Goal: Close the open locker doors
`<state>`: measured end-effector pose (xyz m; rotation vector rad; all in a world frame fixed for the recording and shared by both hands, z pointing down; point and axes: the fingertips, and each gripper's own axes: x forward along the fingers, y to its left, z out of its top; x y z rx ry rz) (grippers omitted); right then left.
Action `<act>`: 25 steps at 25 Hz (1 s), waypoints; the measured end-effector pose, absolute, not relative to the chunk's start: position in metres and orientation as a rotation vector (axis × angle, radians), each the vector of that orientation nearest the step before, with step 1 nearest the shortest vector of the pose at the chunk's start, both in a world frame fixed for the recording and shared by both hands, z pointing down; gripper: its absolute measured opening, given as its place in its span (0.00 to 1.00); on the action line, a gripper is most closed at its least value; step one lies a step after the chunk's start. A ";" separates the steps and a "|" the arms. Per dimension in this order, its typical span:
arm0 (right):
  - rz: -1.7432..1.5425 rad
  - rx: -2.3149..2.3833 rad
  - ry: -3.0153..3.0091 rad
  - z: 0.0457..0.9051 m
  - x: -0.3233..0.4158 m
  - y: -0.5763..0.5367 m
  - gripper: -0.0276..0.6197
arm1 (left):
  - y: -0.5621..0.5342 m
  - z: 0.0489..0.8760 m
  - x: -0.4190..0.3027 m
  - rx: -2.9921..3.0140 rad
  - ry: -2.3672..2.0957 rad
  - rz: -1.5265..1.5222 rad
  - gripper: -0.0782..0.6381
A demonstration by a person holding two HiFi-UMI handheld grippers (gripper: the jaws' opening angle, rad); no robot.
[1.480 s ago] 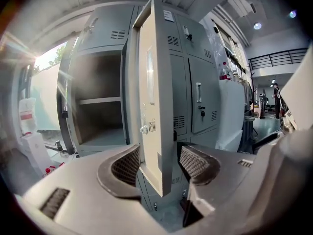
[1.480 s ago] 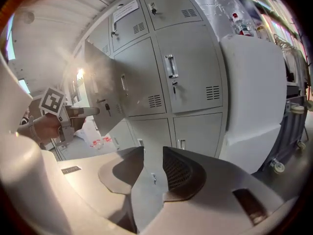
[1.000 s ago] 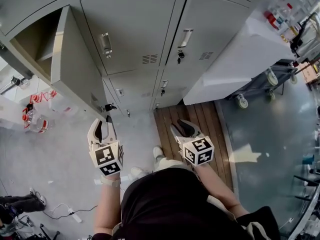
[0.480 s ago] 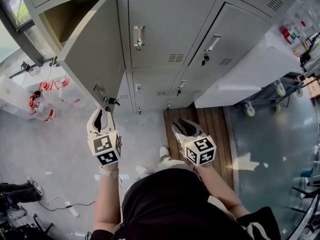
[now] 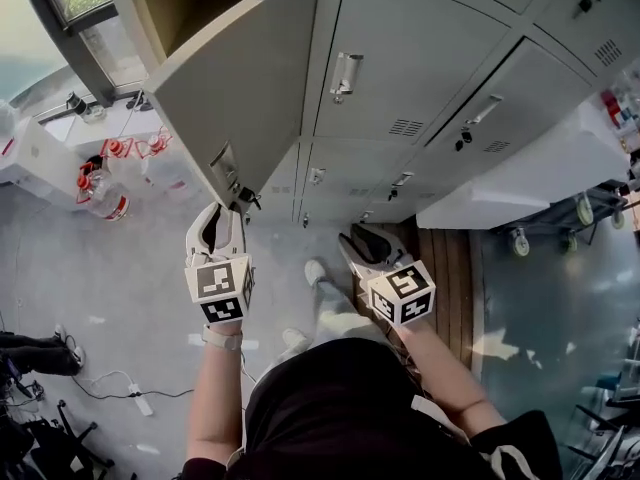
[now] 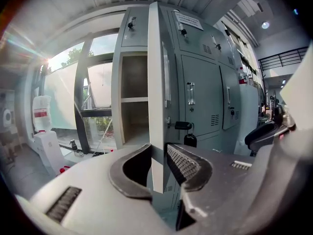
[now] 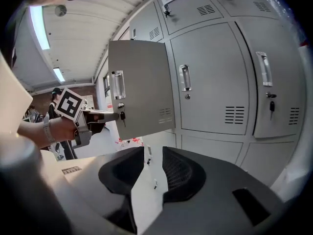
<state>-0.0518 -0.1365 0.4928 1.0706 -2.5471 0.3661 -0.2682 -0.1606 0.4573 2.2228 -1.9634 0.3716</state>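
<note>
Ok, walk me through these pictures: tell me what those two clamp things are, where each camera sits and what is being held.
There is no robot here: a person holds a two-jaw gripper in each hand. The head view comes from a camera on the person's head, looking steeply down at grey lockers and the floor. The other two views come from cameras riding on each gripper, looking along its jaws. The left gripper is closed on the free edge of the open locker door. The right gripper has its jaws apart with nothing between them. Clear jugs stand on the floor at the left.
</note>
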 end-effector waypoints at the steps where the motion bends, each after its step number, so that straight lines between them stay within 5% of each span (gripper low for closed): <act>1: 0.359 1.048 -2.562 0.491 -0.062 -0.144 0.27 | -0.163 0.457 -0.275 2.216 -1.971 0.359 0.25; 15: 0.341 0.729 -2.673 0.480 -0.170 -0.250 0.26 | -0.213 0.471 -0.363 2.003 -2.100 0.343 0.21; 25: 0.347 0.625 -2.706 0.476 -0.179 -0.285 0.26 | -0.260 0.471 -0.389 1.882 -2.192 0.392 0.20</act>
